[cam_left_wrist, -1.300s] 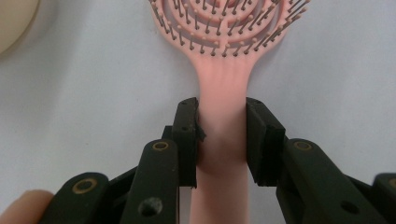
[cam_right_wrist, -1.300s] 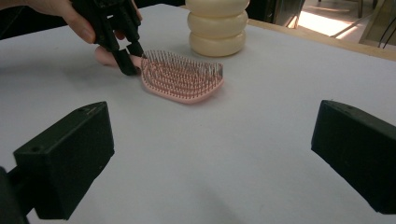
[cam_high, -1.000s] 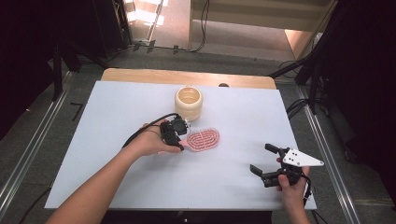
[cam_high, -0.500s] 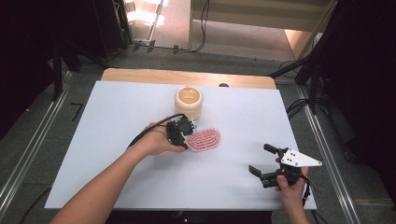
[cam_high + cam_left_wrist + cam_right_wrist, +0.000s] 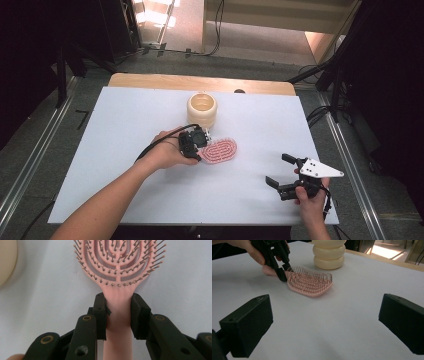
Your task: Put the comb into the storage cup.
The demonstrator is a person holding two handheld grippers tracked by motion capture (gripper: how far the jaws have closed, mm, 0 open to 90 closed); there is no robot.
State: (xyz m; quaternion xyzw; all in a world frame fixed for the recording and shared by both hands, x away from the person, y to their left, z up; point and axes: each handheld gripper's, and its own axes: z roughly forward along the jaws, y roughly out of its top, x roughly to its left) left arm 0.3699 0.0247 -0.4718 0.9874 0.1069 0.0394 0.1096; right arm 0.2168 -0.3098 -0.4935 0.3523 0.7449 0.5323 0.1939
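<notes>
Pinching the pink hairbrush (image 5: pixel 117 272) by its narrow handle, left fingers (image 5: pixel 100 315) just closed on both sides, brush head lying bristles-up on the white worktop (image 5: pixel 125 125) directly ahead of the fingertips, cream ribbed holder (image 5: pixel 202 109) near, off to one side. Likely to pivot or droop on lifting: smooth slim handle, heavy head far beyond the pads. Right fingers (image 5: pixel 402 320) spread wide, nothing between, well apart from the brush.

No text, label, brand, number or sign can be read anywhere in these pictures. The surfaces in sight are plain and carry no readable marking.
</notes>
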